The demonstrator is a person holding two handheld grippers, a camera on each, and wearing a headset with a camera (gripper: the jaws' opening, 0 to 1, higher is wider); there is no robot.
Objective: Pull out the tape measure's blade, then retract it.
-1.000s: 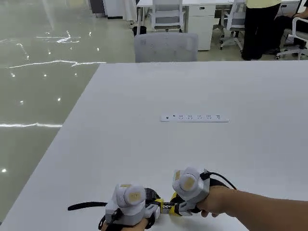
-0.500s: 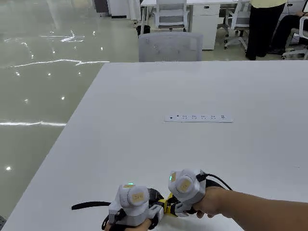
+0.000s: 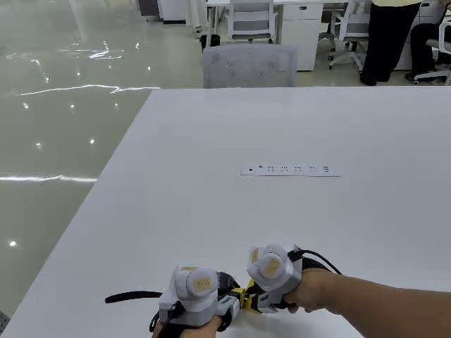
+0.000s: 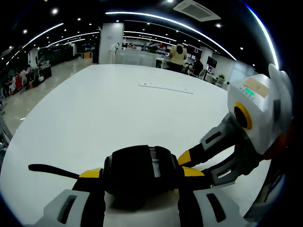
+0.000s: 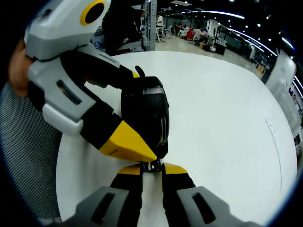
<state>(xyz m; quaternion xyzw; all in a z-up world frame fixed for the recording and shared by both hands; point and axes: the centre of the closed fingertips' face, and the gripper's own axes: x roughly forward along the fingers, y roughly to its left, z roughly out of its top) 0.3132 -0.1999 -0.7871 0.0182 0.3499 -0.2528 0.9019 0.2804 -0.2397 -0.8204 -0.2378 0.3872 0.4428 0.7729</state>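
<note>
Left gripper [image 4: 142, 173]: jaws clenched on the tape measure [image 4: 138, 166], one yellow-tipped jaw on each flat side of its black case.
Right gripper [image 5: 151, 169]: meets the tape measure from the opposite side; jaws pinched together on the small metal blade tip [image 5: 151, 165].
Tape measure: at the near edge of the desk [image 3: 211, 176], held between the two grippers, which almost touch around it.
Blade: the tip sits right at the case's mouth; hardly any blade shows between case and right jaws.
Strap [image 3: 131, 297]: a black strap runs from the tape measure toward the left, lying flat on the desk.
Hand [image 3: 310, 290]: grips the right gripper just to the right of the tape measure, forearm running off to the right.
Power strip [image 3: 290, 170]: white, flat on the desk, well beyond the tape measure.
Chair [image 3: 250, 67]: grey, at the desk's far edge, far beyond the tape measure.
Person [image 3: 384, 39]: stands in dark trousers past the chair, to the right.
</note>
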